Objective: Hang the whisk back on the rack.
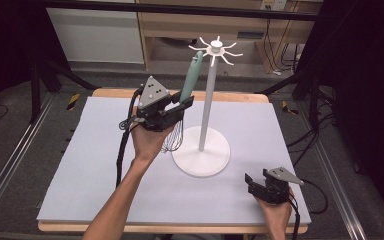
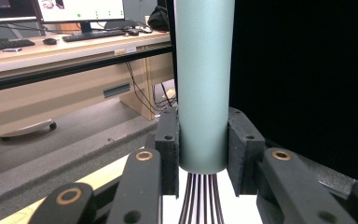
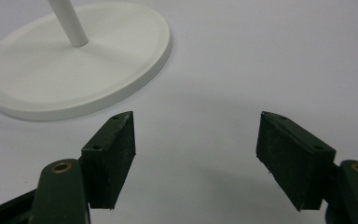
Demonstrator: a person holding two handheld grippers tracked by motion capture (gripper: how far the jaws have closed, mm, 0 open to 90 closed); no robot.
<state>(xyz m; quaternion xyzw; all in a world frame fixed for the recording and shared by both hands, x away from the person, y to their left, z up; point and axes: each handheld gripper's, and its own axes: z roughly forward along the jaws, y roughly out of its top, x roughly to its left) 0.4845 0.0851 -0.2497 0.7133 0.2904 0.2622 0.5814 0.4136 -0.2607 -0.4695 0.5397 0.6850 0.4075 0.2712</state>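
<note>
My left gripper (image 1: 182, 105) is raised above the table's middle, shut on the teal handle of a whisk (image 1: 191, 77). The handle points up toward the hooks, and the dark wire loops (image 1: 174, 140) hang below the jaws. In the left gripper view both pads clamp the teal handle (image 2: 204, 88), with wires (image 2: 201, 198) coming out beneath. A white stand (image 1: 207, 95) with a round base (image 1: 201, 157) and a ring of hooks (image 1: 216, 50) on top rises just right of the whisk. My right gripper (image 1: 252, 184) rests open near the front right corner, with nothing between its fingers (image 3: 112, 156).
The table is covered by a pale lilac mat (image 1: 105, 165) with wooden edges. The stand's base (image 3: 74, 65) lies ahead and left of the right gripper. Black frame legs and cables surround the table; a desk with monitors (image 2: 51, 28) stands beyond.
</note>
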